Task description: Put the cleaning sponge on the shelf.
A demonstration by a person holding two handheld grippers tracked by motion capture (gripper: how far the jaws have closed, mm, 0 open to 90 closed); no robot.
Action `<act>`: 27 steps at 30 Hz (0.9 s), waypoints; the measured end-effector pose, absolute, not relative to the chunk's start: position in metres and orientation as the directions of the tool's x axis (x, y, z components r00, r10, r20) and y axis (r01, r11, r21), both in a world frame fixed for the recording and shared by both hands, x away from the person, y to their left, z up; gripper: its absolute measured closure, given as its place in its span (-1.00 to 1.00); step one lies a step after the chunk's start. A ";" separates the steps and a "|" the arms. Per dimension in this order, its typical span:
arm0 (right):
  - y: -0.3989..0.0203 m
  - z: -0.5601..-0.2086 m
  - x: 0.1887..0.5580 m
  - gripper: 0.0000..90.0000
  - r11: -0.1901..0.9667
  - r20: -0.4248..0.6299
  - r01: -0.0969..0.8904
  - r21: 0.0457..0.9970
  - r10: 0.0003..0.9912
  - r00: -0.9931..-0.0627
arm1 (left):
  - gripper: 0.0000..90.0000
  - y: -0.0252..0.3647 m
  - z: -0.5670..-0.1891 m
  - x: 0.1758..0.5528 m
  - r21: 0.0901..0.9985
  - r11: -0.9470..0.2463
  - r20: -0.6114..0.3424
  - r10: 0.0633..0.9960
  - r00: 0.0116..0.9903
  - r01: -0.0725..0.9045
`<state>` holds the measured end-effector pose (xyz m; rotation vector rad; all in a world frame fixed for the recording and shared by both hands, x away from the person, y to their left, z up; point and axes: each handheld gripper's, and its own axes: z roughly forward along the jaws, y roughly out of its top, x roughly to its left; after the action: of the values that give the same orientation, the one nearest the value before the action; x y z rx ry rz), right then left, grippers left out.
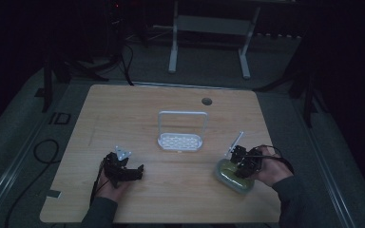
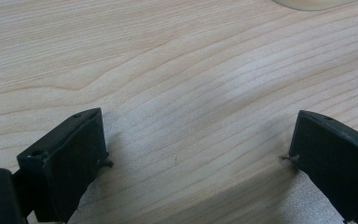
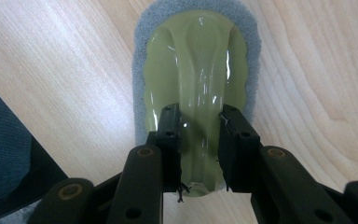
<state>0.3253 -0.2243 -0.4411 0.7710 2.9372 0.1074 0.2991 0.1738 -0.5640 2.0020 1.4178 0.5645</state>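
My right gripper (image 3: 200,140) jaws clench the yellow-green grey-padded scrubber (image 3: 198,70) at near right; left gripper (image 2: 196,154) gapes over bare wooden tabletop (image 2: 168,70), white wire rack (image 1: 181,133) beyond.

A dim lab: bare wooden table (image 1: 171,99), floor cables (image 1: 43,152), metal stand frame (image 1: 209,28) behind.

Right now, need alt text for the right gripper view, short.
The right gripper is shut on the raised central ridge of a yellow-green plastic scrubber with a grey pad around its edge, its black fingers pressing either side. The scrubber lies flat on a light wooden table; a dark sleeve shows at lower left.
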 end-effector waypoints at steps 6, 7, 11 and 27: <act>-0.221 -0.437 0.327 0.59 0.874 -0.092 0.475 0.108 0.484 -0.870 | -0.92 0.174 -0.564 0.299 0.694 -0.237 -0.006 0.942 0.334 0.680; -0.221 -0.437 0.327 0.59 0.874 -0.095 0.473 0.111 0.483 -0.870 | -0.92 0.174 -0.564 0.299 0.694 -0.237 -0.006 0.943 0.334 0.680; -0.219 -0.434 0.328 0.59 0.879 -0.103 0.463 0.116 0.475 -0.874 | -0.91 0.174 -0.564 0.299 0.694 -0.237 -0.008 0.942 0.336 0.680; -0.212 -0.427 0.333 0.59 0.888 -0.124 0.439 0.140 0.455 -0.882 | -0.91 0.173 -0.564 0.299 0.694 -0.235 -0.009 0.942 0.335 0.680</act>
<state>0.3326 -0.2125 -0.4267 0.6914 2.9022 0.1616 0.2992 0.1733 -0.5641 2.0000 1.4171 0.5617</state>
